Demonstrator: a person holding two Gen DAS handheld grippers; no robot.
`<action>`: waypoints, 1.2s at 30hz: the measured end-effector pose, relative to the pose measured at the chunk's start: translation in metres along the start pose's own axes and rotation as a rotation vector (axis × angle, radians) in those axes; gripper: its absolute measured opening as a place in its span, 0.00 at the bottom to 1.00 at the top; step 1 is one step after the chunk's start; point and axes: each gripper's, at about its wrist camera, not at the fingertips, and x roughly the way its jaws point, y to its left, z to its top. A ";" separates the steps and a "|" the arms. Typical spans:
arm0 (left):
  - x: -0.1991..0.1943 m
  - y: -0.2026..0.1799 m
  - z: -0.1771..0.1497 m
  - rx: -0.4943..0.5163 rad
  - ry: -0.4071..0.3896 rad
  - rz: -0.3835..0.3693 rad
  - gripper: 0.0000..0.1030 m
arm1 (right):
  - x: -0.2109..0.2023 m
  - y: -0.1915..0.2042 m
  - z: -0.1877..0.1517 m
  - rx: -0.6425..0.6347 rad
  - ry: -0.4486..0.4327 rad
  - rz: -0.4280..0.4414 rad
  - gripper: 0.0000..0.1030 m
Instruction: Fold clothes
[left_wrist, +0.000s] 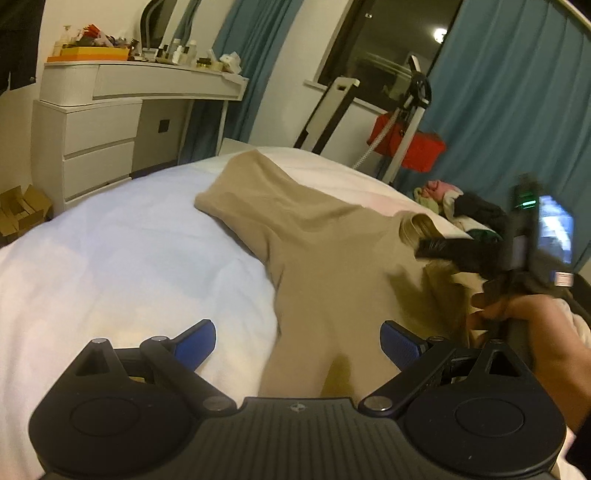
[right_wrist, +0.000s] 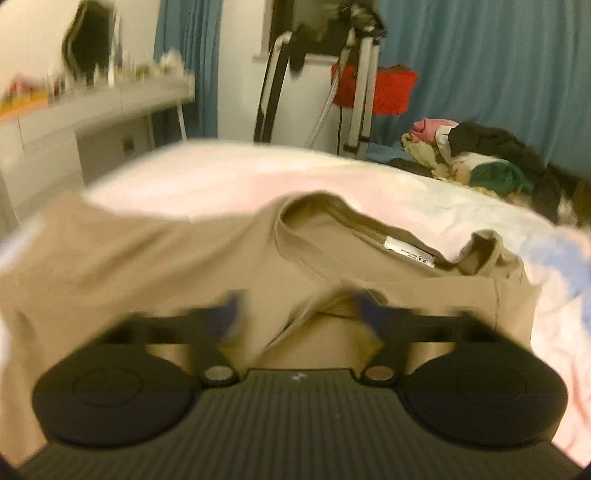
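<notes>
While spread on bed (left_wrist: 110, 240), tan shirt (left_wrist: 325, 258) under left gripper (left_wrist: 297, 341)

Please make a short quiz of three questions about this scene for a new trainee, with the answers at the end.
1. True or false: the left gripper is open.
2. What colour is the T-shirt on the bed?
3. Where is the pile of clothes? A) at the far edge of the bed, by the curtain B) on the dresser

Key: 1 true; 2 beige; 3 A
</notes>
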 end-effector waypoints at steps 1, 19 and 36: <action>0.000 -0.002 -0.001 0.003 0.003 -0.002 0.94 | -0.013 -0.004 0.000 0.017 -0.017 0.013 0.87; -0.056 -0.063 -0.035 0.110 0.060 -0.155 0.93 | -0.367 -0.066 -0.133 0.337 -0.110 -0.015 0.87; -0.086 -0.165 -0.156 0.169 0.447 -0.720 0.46 | -0.423 -0.158 -0.189 0.687 -0.163 0.022 0.87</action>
